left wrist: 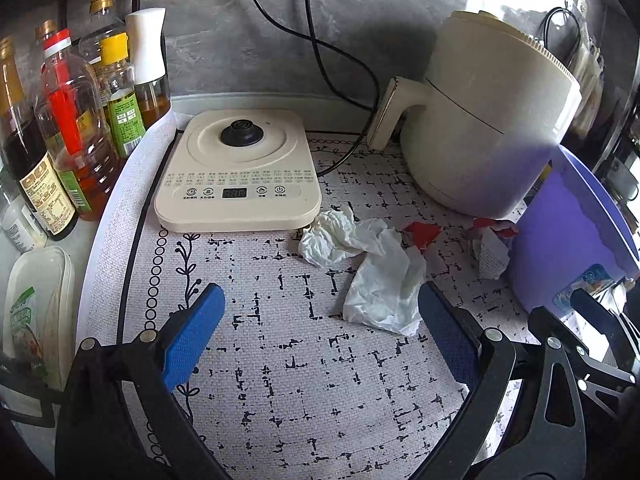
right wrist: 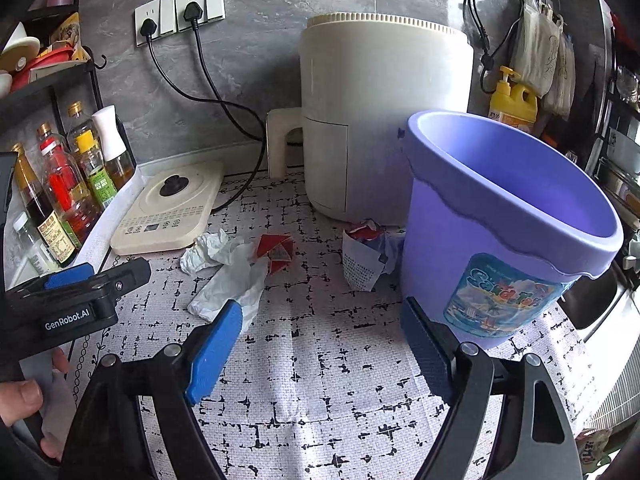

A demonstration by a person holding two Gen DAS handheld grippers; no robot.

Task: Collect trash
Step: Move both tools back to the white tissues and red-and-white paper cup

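1. Left gripper (left wrist: 320,316): lower part of the left wrist view, blue pads (left wrist: 192,336) spread wide apart, holding nothing, above the patterned mat (left wrist: 304,380).
2. Right gripper (right wrist: 322,332): bottom of the right wrist view, fingers likewise wide apart and holding nothing.
3. Crumpled white tissue (left wrist: 372,268): centre of the left wrist view, lying on the mat just ahead of the left gripper's right pad; seen left of centre in the right wrist view (right wrist: 228,272).
4. Red wrapper scrap (left wrist: 422,234): on the mat, touching the tissue's far right edge.
5. Crumpled printed paper with red packaging (right wrist: 366,254): on the mat, against the left base of the bucket.
6. Purple plastic bucket (right wrist: 472,248): right half of the right wrist view, upright, with a picture label on its side; interior bottom not visible.
7. Cream air fryer (right wrist: 380,120): upper centre, behind the bucket, handle facing left.
8. Cream kettle base with control panel (left wrist: 240,172): upper centre-left of the left wrist view, just beyond the tissue.
9. Oil and sauce bottles (left wrist: 76,120): upper left, clustered beside the mat.
10. Yellow pump bottle (right wrist: 514,102): upper right, behind the bucket.
11. Wall sockets (right wrist: 180,12): upper left, 2 black plugs inserted.
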